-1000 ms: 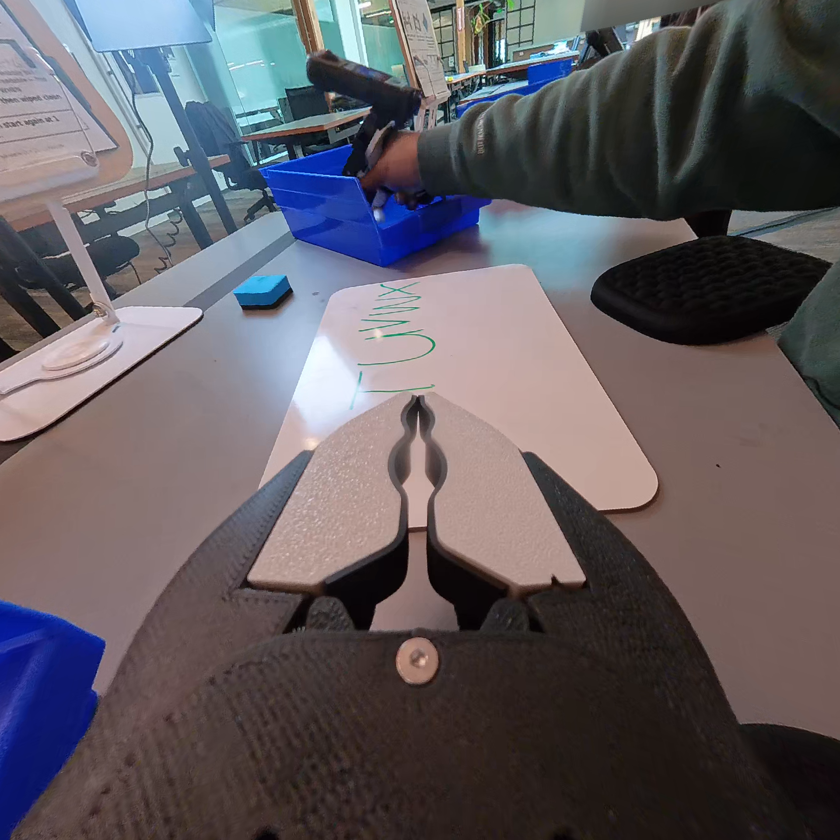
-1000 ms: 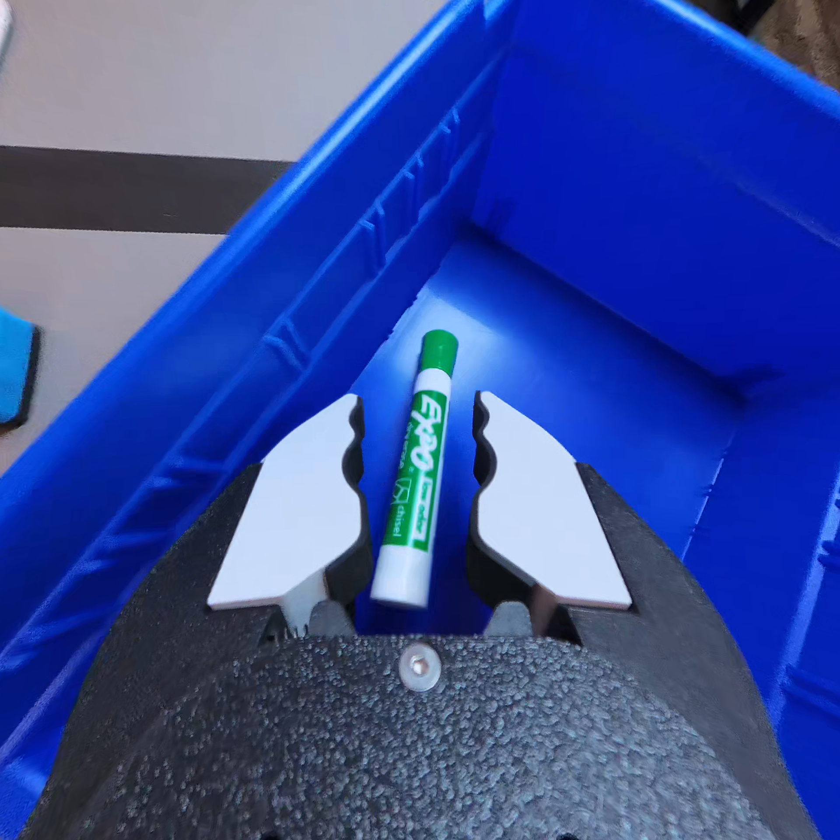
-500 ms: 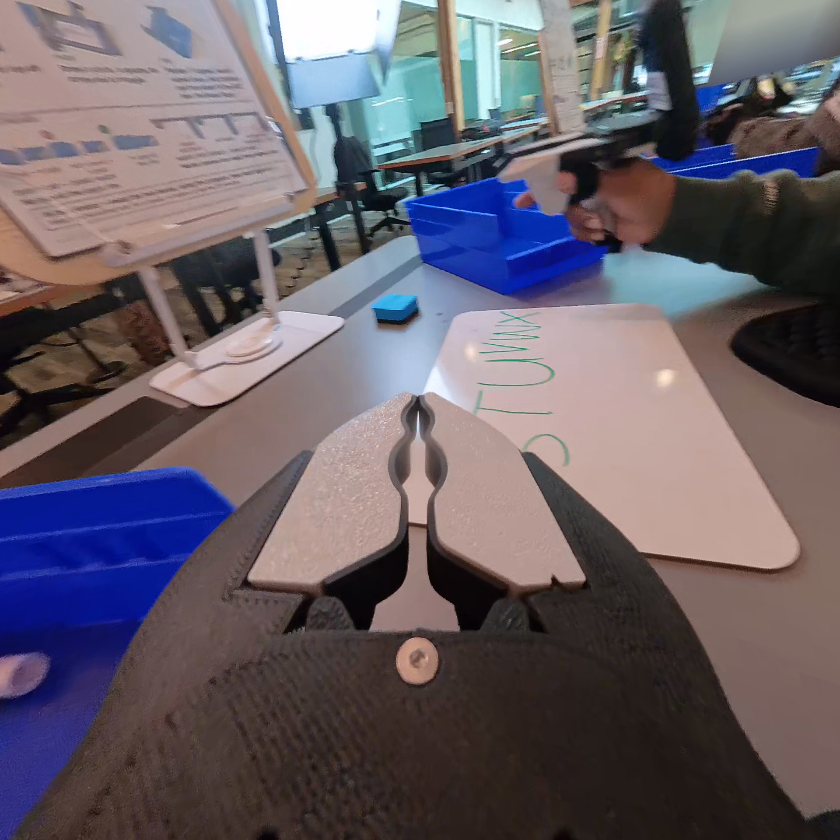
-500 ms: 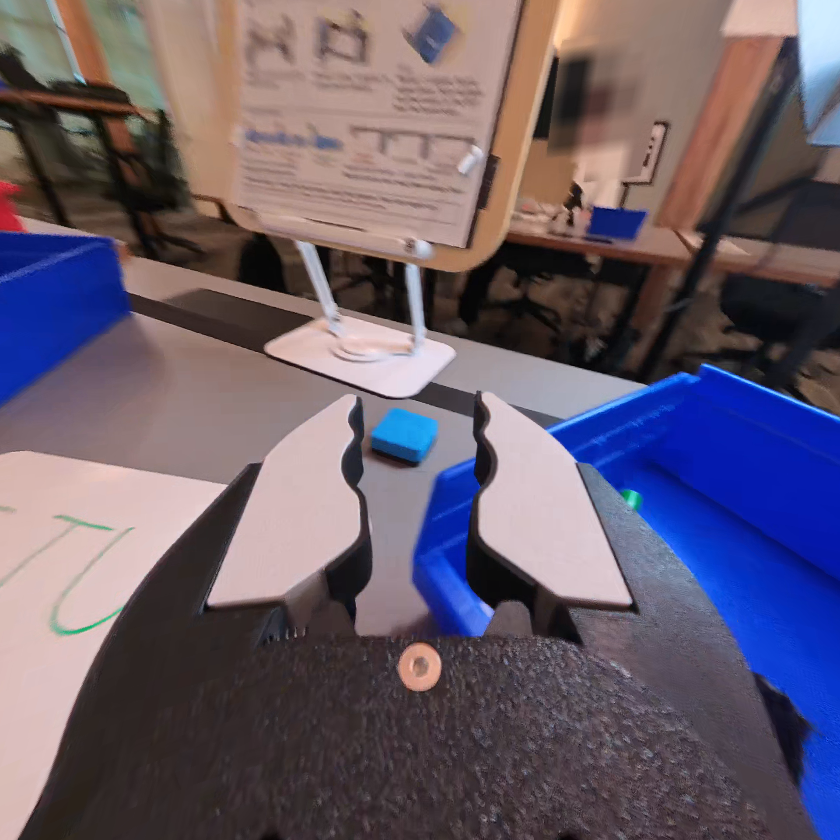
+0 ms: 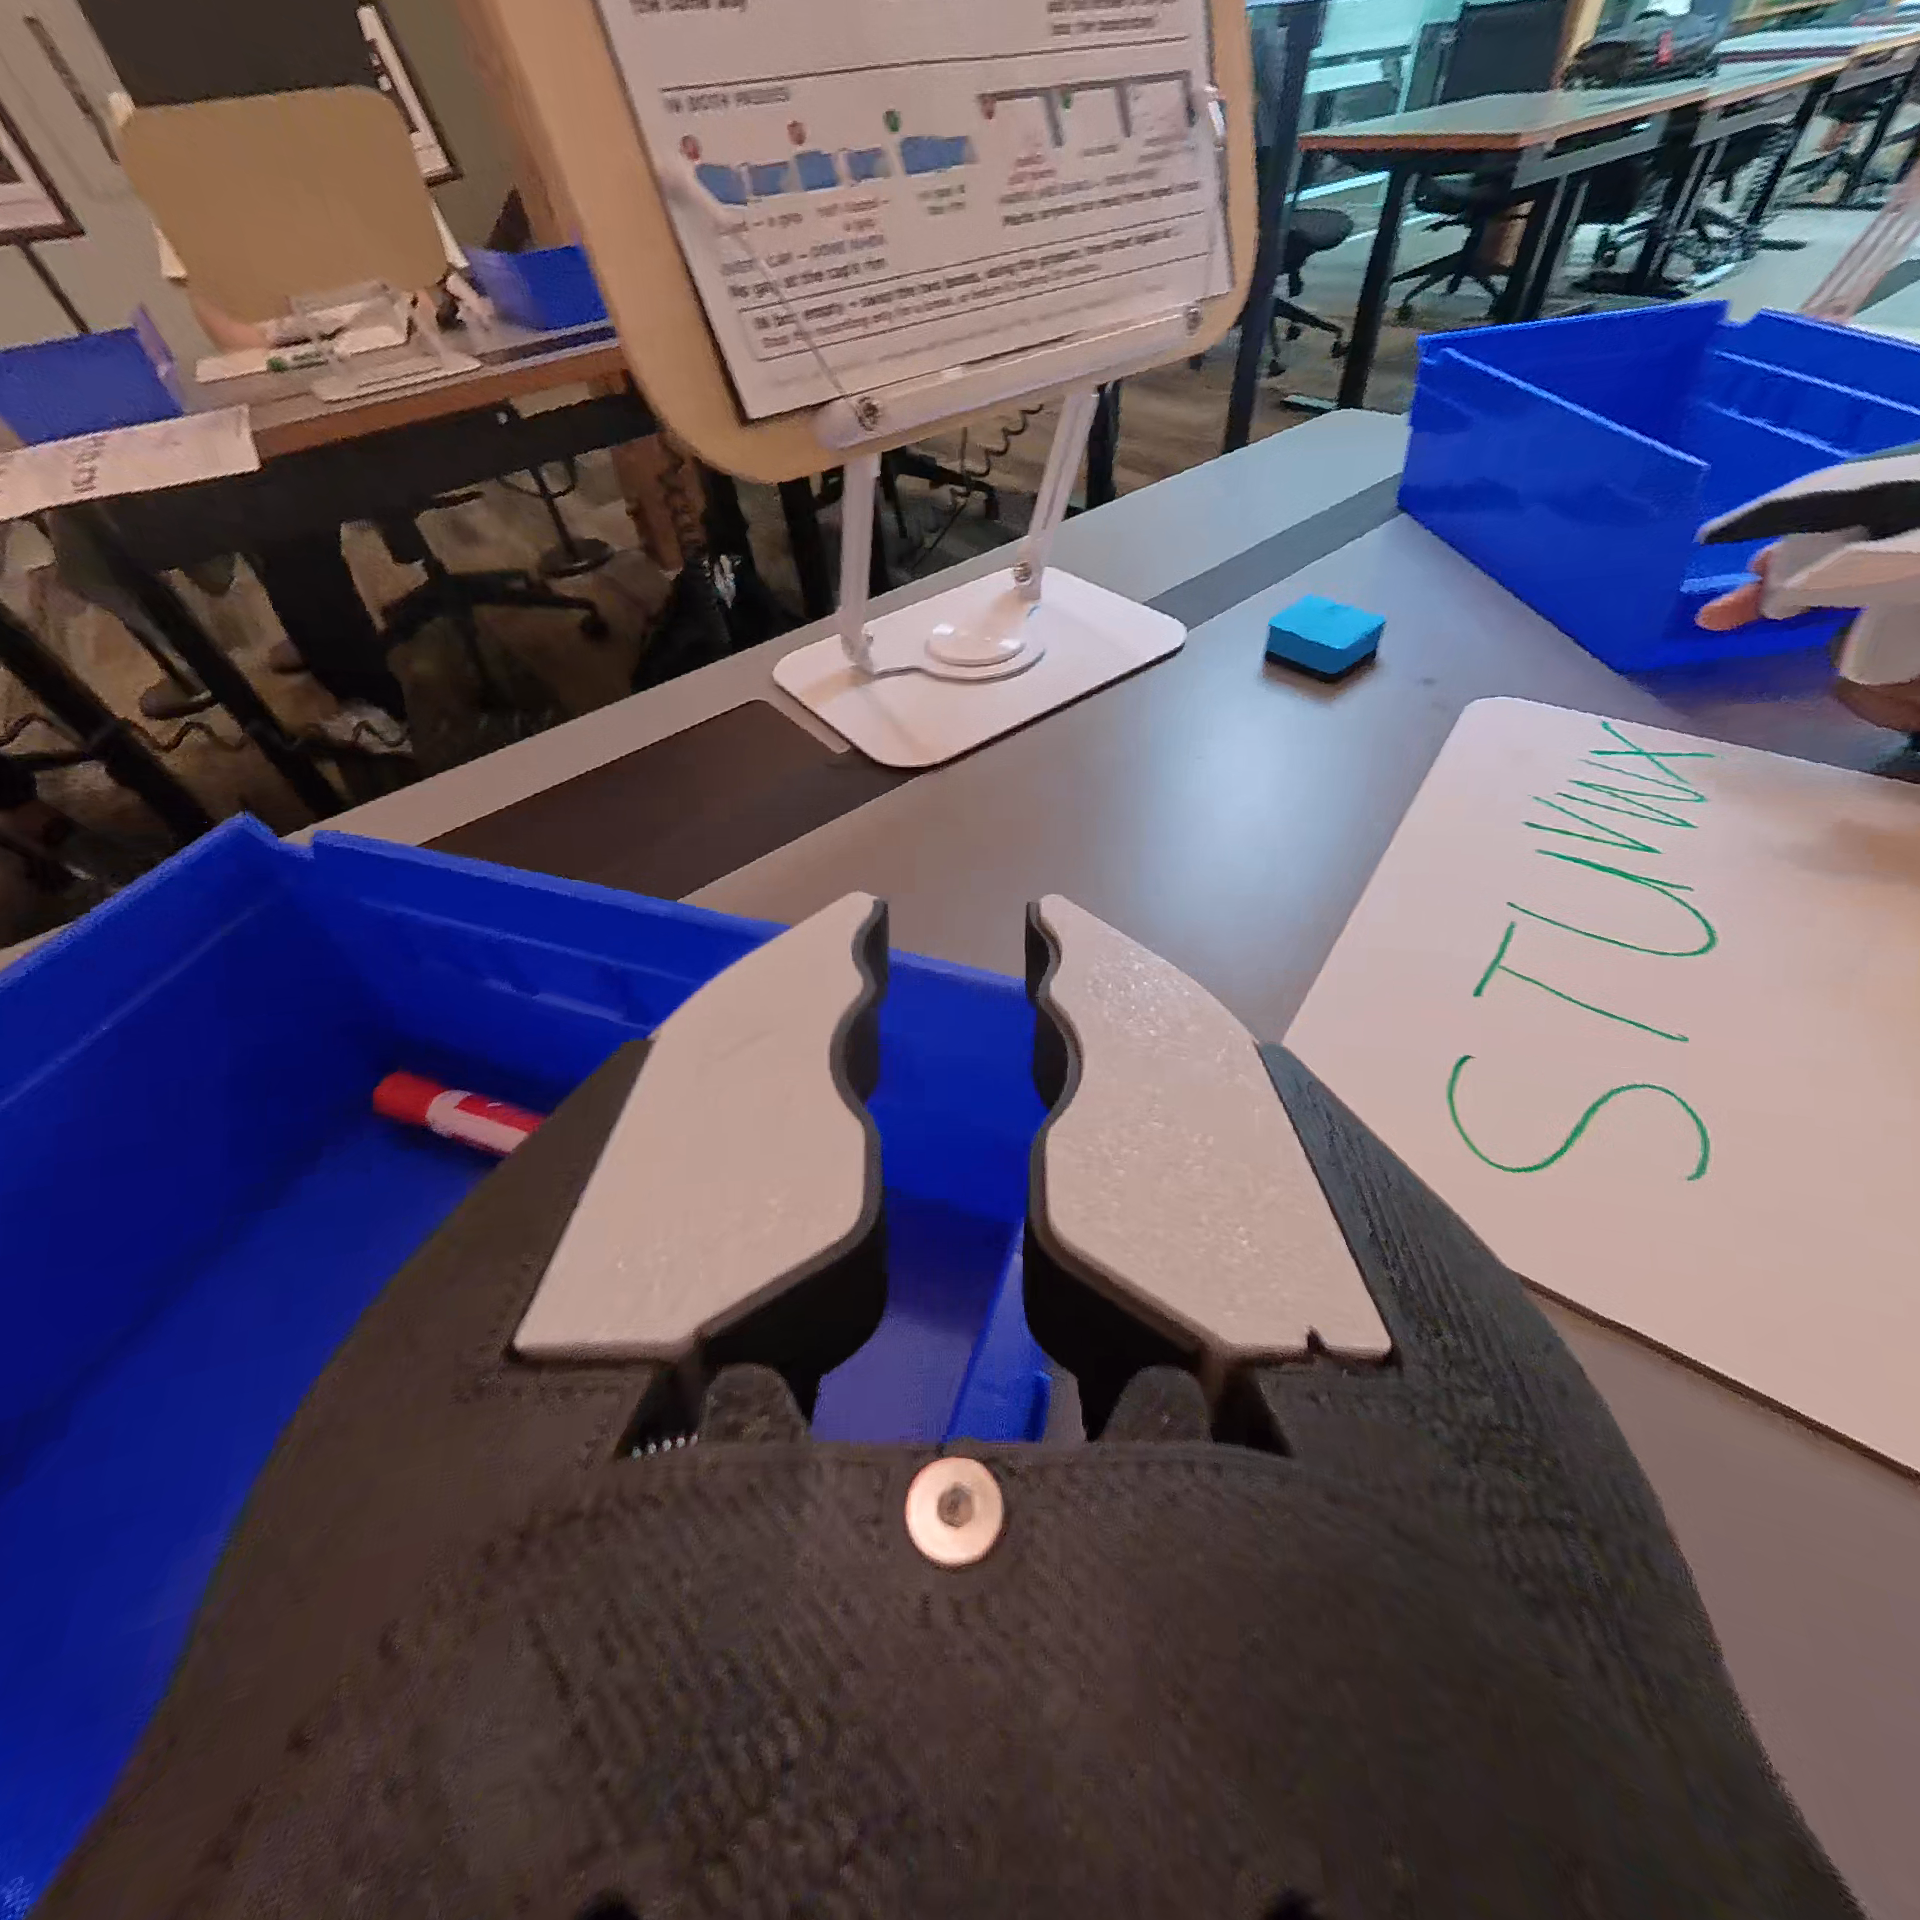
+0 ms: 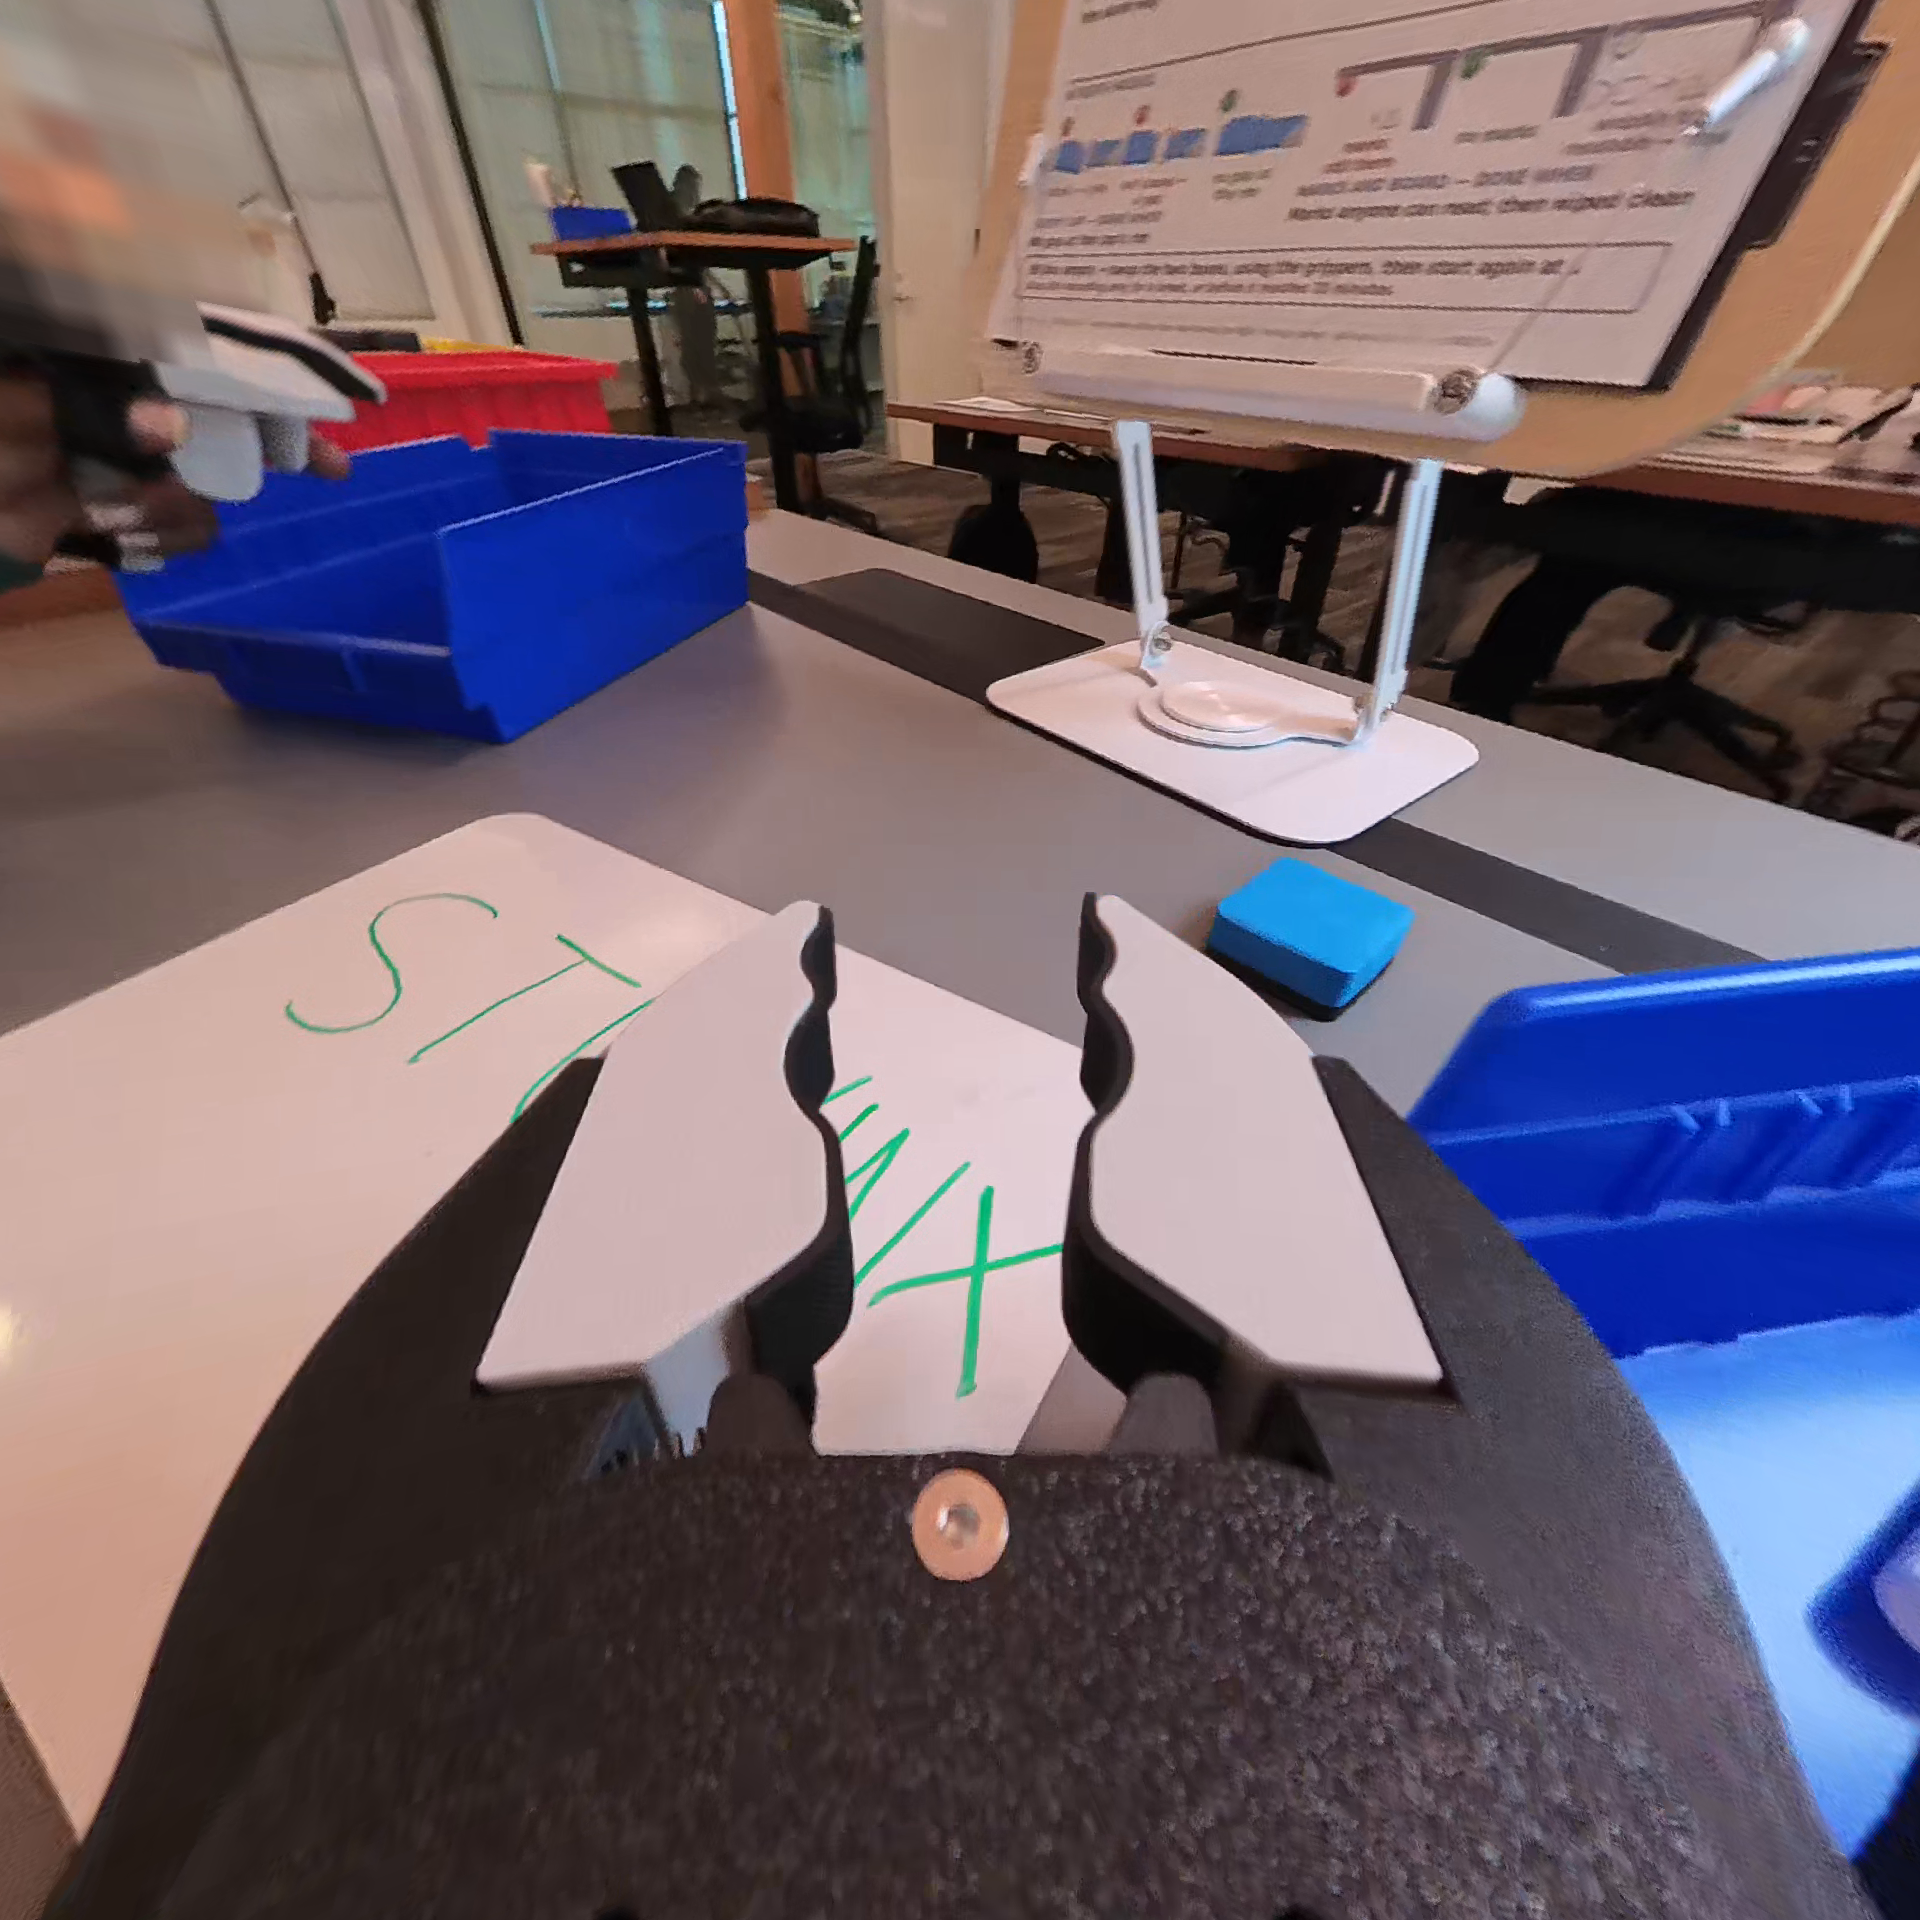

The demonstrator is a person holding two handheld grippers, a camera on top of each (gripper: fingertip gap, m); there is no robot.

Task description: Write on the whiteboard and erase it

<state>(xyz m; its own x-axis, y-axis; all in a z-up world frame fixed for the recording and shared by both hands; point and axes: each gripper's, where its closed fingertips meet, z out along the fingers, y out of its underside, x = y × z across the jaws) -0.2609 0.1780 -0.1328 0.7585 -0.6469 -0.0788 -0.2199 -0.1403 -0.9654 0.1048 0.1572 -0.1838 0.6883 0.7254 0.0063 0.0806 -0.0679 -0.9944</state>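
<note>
Between blue bins (image 6: pixel 582 582), eraser (image 6: pixel 1311 945), sign stand (image 6: pixel 1236 748)

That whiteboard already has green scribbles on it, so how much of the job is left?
Writing looks done: green marks cover the whiteboard. Nothing is in hand: the left gripper is open over a blue bin, and the right gripper is open above the board. Erasing remains; the blue eraser lies untouched on the table.

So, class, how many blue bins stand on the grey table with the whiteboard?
2. One blue bin sits below the left tool, holding a red marker. The second bin stands beyond the whiteboard's far end, near the eraser. Others off-frame are possible.
</note>
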